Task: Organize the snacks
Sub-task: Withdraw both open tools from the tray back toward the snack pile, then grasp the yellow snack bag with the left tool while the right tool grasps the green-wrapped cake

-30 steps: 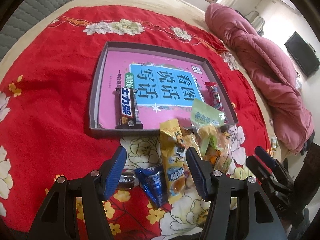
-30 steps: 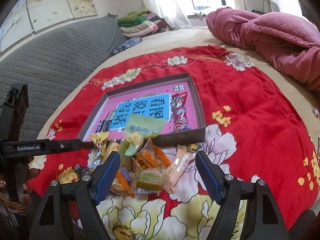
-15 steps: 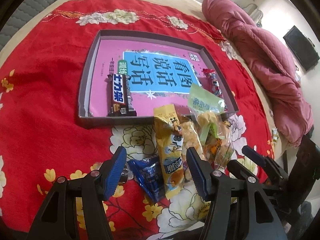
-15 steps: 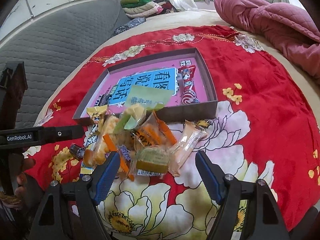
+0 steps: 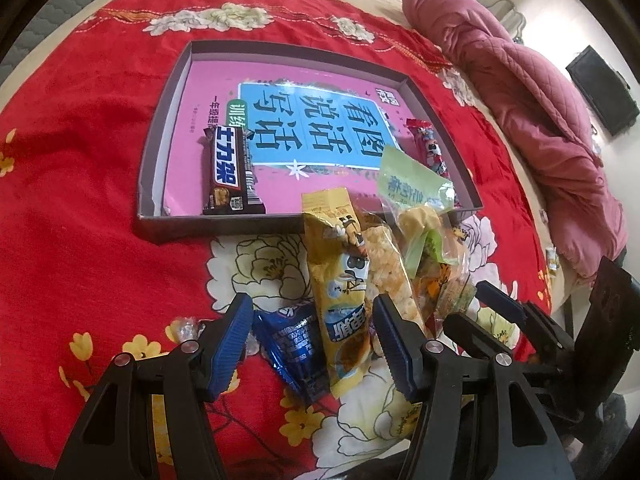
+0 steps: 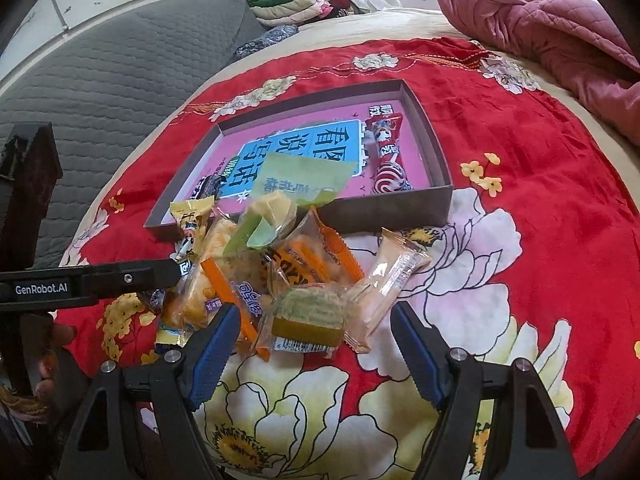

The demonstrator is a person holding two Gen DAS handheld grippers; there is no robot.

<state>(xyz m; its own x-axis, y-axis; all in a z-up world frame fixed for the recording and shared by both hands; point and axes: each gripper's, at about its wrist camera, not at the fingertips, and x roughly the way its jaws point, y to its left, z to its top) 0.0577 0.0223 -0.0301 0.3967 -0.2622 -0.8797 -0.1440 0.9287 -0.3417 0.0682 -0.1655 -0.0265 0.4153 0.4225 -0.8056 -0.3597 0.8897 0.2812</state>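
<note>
A shallow grey box with a pink printed floor lies on the red flowered cloth; it also shows in the right wrist view. Inside lie a brown chocolate bar and a red candy packet. A heap of snack packets sits before the box's near wall. My left gripper is open, low over a blue packet and a long yellow packet. My right gripper is open around a green cake packet, beside a clear wafer packet.
A pink quilt is bunched at the right of the bed. A grey padded headboard and folded clothes stand at the back. The right gripper's arm shows in the left wrist view.
Both grippers have moved forward and down toward the snack heap. Their jaws stay open. The snacks have not moved.
</note>
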